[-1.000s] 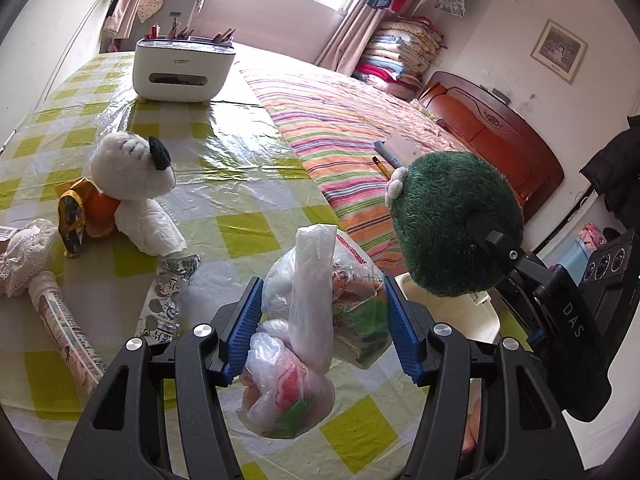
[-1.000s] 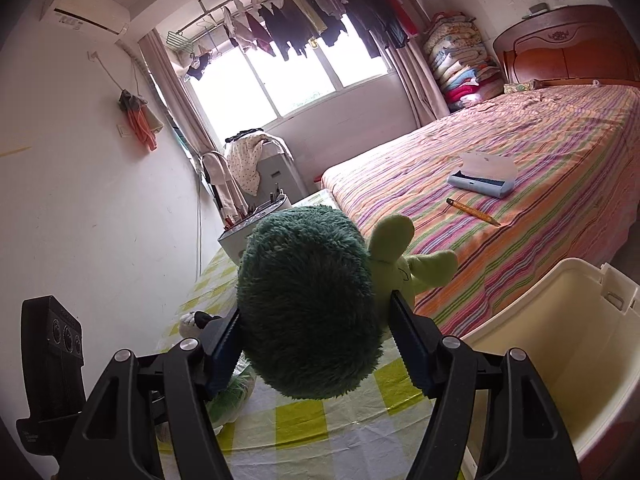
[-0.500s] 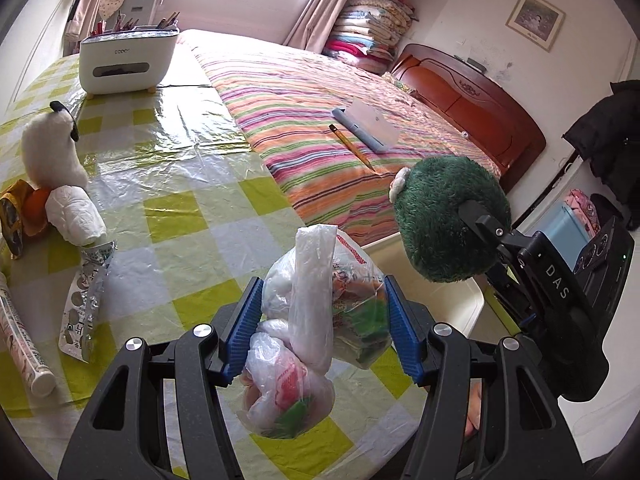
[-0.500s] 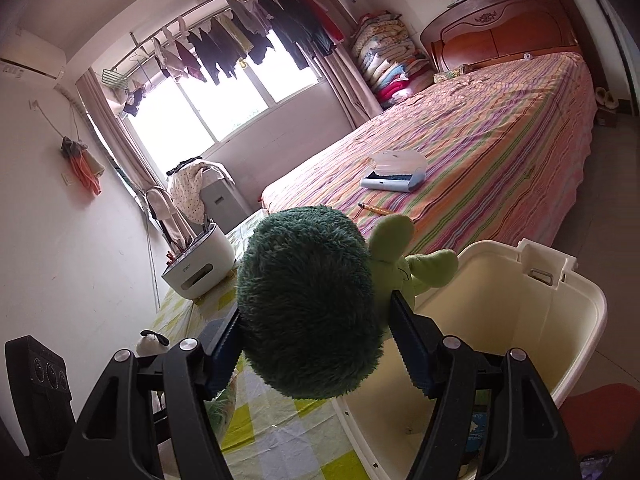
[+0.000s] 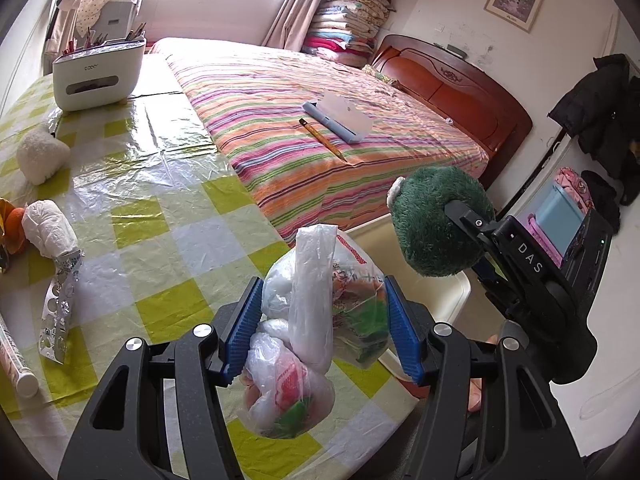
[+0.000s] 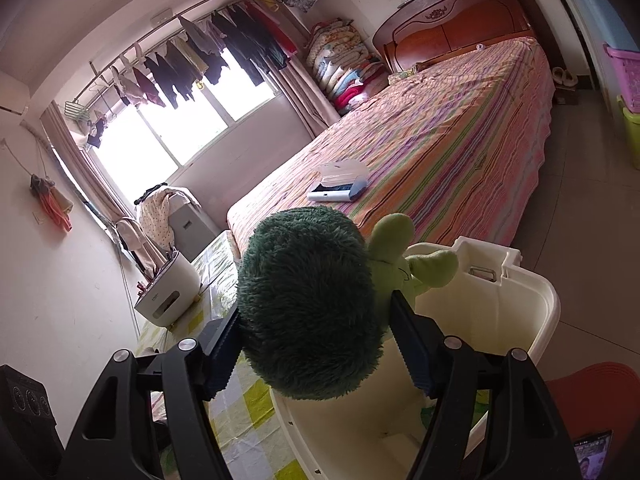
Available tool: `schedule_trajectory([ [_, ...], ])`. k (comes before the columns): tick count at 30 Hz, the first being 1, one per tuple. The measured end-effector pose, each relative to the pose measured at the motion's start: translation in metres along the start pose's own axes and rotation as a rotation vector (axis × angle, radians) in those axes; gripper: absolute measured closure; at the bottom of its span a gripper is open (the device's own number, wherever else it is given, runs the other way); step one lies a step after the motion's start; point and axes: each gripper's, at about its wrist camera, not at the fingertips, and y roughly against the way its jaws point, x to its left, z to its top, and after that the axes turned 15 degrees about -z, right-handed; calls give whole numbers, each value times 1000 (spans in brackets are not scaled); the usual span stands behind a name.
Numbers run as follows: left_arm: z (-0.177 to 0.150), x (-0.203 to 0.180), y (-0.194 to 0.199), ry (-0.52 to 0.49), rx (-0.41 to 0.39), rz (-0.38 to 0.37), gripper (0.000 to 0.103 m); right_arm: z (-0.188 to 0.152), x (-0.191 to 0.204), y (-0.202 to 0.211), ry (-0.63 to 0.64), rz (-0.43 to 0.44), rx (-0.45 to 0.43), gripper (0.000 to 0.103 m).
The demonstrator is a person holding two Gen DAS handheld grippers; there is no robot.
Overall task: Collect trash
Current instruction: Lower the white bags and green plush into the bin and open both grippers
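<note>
The cream bin (image 6: 532, 312) stands open on the floor, against the corner of the checked table (image 5: 132, 216). Above its mouth the right gripper (image 6: 320, 340) clamps a green plush toy (image 6: 308, 300); it looks wrongly sorted if dropped here, being no trash. The left gripper (image 5: 320, 328) pinches a knotted plastic trash bag (image 5: 312, 320) over the table edge, beside the bin; released there, it would likely miss. A foil blister pack (image 5: 60, 312) and a wad of tissue (image 5: 48, 228) lie uncollected.
</note>
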Motion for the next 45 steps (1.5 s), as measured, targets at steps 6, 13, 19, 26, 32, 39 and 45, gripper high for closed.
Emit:
schedule_trajectory([
  [6, 3, -12, -7, -34, 21, -12, 45, 2, -11, 1, -59, -51, -8, 32],
  [13, 5, -20, -22, -65, 52, -28, 45, 3, -18, 11, -107, -41, -54, 31],
  [19, 8, -24, -41, -65, 84, -52, 45, 7, -32, 20, -202, -10, -107, 30],
  [26, 16, -27, -74, -39, 129, -82, 45, 11, -43, 37, -275, 36, -185, 30],
  [32, 17, -29, -103, -21, 176, -85, 45, 13, -42, 45, -267, 61, -230, 25],
  [39, 15, -33, -118, -13, 189, -94, 39, 13, -40, 40, -270, 82, -199, 24],
  [45, 17, -38, -105, -25, 140, -77, 21, 13, -39, 40, -265, 89, -197, 24],
])
